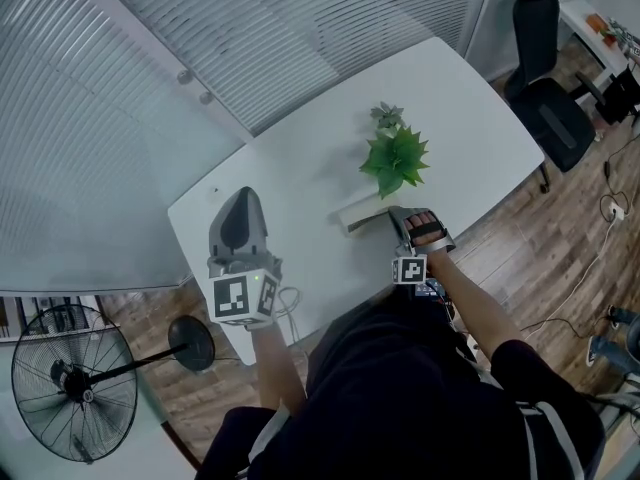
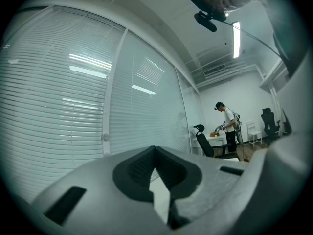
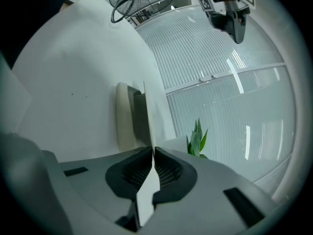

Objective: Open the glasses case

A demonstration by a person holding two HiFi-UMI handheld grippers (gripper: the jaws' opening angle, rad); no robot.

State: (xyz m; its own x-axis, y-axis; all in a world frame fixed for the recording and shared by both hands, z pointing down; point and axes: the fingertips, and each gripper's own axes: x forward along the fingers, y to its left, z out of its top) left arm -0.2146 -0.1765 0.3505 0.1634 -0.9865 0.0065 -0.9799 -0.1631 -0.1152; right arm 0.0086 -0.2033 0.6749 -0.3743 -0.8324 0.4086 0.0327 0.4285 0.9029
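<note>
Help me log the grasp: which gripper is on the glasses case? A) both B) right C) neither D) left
B: the right gripper is closed on the thin flap of the glasses case, while the left gripper is held away from it, shut on nothing.

The table (image 1: 300,158) is smooth, matt white. The glasses case (image 3: 128,121) has a smooth, matt cream shell. The floor (image 1: 560,238) is grained wood.
</note>
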